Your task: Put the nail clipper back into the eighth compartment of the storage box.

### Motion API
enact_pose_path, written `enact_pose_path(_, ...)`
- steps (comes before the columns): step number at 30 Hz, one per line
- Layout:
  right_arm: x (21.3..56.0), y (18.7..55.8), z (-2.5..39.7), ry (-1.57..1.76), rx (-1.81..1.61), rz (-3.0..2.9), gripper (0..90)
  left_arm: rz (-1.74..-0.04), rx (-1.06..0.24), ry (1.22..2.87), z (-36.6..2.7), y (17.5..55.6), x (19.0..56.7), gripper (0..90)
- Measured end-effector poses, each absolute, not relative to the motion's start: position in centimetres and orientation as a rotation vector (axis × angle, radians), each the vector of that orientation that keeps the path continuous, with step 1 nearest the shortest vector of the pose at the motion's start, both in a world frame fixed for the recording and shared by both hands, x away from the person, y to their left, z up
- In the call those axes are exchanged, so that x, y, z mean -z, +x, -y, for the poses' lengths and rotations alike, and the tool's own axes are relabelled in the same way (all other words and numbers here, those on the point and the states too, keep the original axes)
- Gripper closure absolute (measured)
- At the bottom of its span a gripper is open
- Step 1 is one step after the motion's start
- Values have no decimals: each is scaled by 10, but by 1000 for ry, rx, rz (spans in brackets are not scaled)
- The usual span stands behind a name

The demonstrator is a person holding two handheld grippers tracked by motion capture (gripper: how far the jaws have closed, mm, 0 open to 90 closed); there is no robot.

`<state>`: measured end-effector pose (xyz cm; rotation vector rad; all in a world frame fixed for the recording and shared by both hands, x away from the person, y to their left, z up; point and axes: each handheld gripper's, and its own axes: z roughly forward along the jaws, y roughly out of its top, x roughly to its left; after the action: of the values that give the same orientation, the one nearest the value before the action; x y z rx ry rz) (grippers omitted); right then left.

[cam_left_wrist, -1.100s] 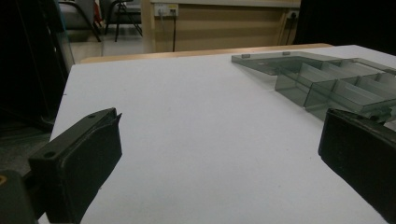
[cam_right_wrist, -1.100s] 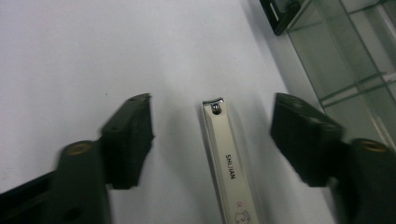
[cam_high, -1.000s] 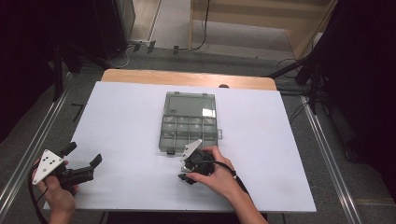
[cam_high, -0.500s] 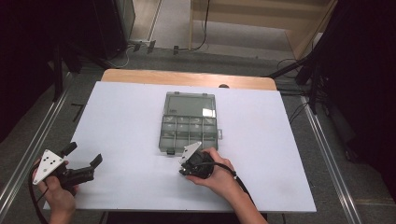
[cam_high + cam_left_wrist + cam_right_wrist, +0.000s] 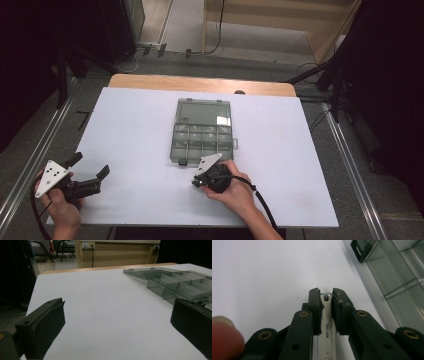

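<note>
1. My right gripper (image 5: 200, 181) sat low over the white table (image 5: 135, 125), just in front of the near edge of the clear compartment box (image 5: 202, 132), with my right hand (image 5: 235, 192) wrapped around its body.
2. In the right gripper view its jaws were pressed in on a metal nail clipper (image 5: 326, 322), pinching it from both sides; the clipper's tip reached just past the jaw ends, close above the table.
3. The box lay at the table's middle with its lid folded open to the far side; a dark latch (image 5: 360, 248) stood on its near corner.
4. My left gripper (image 5: 90, 172) was held at the near left corner, well apart from the box, jaws spread wide with nothing between them.
</note>
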<state>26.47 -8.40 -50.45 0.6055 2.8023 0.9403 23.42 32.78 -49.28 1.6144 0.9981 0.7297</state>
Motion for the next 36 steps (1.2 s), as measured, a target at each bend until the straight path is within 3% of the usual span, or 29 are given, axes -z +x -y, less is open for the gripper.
enact_pose_path(36,467,260,136,780,-1434,-2455,798,-996,-733,1621,-327,234,492,0)
